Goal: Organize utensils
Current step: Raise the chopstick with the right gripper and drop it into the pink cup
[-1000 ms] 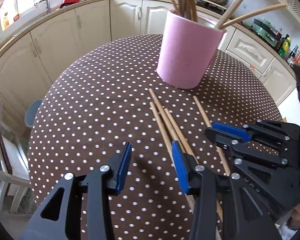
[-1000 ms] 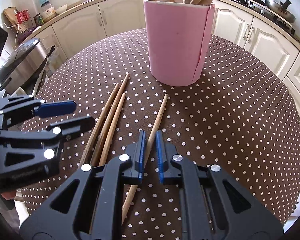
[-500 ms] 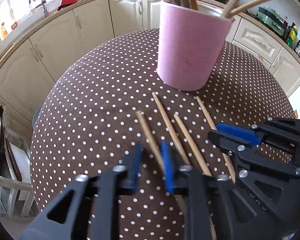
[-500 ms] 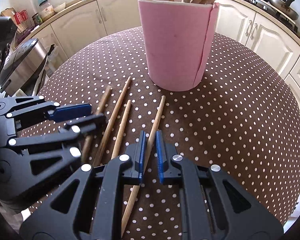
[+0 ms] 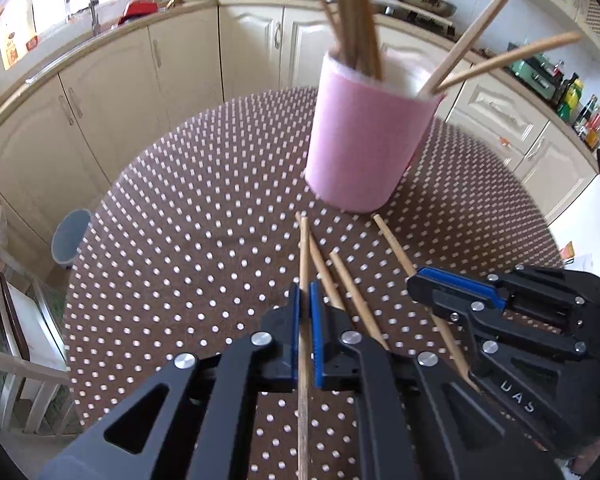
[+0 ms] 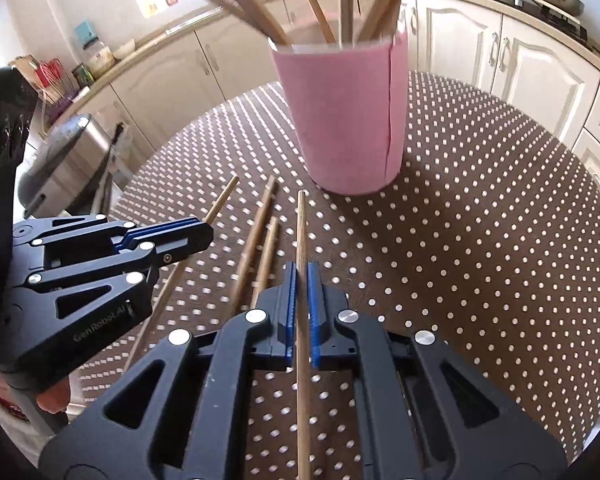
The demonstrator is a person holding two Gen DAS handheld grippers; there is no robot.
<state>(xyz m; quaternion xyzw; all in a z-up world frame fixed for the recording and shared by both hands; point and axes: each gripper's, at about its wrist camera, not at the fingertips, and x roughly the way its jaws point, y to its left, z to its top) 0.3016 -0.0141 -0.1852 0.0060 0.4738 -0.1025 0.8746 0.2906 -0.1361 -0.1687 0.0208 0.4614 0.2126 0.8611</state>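
Since a second ago the left gripper has snapped closed on a chopstick. Right gripper is clamped on its own chopstick. Both sticks' rear ends run out of frame. Two loose chopsticks lie between the grippers, near the pink holder, with bare polka-dot tablecloth off right. Both grippers point steeply down.

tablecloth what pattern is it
Brown tablecloth with white polka dots, clearest in the right wrist view.
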